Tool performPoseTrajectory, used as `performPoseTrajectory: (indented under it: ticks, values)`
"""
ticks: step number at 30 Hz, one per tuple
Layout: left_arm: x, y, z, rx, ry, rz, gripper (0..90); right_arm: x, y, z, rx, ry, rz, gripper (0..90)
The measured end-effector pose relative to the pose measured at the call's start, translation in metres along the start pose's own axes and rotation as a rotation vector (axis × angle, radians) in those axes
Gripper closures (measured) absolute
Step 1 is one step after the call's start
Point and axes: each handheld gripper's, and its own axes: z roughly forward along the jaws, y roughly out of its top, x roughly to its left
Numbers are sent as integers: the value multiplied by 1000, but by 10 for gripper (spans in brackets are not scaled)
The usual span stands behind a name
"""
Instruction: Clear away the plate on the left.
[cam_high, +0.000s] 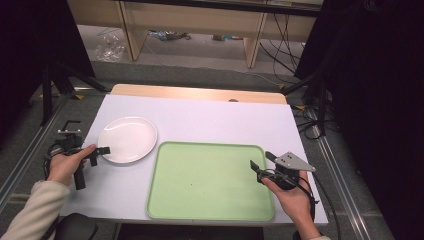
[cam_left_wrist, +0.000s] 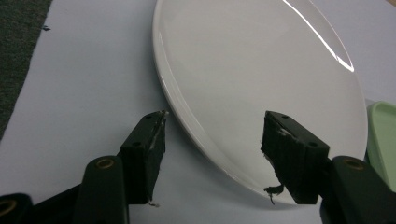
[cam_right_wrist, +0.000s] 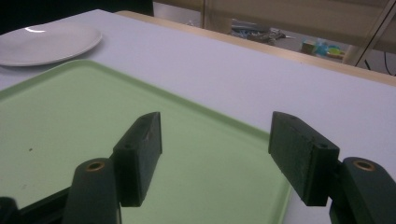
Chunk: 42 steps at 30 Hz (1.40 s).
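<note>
White plate (cam_left_wrist: 243, 84) between open fingers (cam_left_wrist: 144, 149)

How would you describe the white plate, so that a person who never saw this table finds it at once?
Start from the table with its white cover, then find the big green tray at its near middle. Just beyond the tray's far left corner lies the plate, with the left gripper at its near edge. It is round, white and glossy, while its neighbour the tray is rectangular and green.

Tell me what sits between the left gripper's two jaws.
The near rim of the white plate lies between the left gripper's open jaws, pads not yet pressing it, as the left gripper view shows.
</note>
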Motion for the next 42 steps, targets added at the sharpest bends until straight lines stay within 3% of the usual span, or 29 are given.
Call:
performPoseTrajectory:
  ticks: [7, 9, 23, 29, 30, 35, 38, 42]
  values:
    - [2, 4, 4, 25, -3, -32, 415, 0, 0, 0, 1, 5, -1, 356]
    - [1, 5, 5, 24, -5, -55, 419, 1, 0, 0, -1, 5, 1, 357]
    - [5, 11, 12, 32, -31, -113, 474, 1, 0, 1, -20, -1, -13, 357]
    - [10, 13, 12, 46, -30, -147, 562, 2, 0, 2, -14, 21, 4, 357]
    - [11, 14, 12, 50, -27, -153, 585, 1, 1, -1, 16, 16, -5, 357]
    - [15, 16, 13, 63, -21, -175, 689, 2, 0, 1, 3, 15, -3, 358]
    - [18, 17, 13, 68, -31, -212, 710, 2, 0, 1, 7, 17, 2, 358]
    - [18, 17, 14, 72, -37, -220, 715, 2, 0, 0, 17, 18, 0, 359]
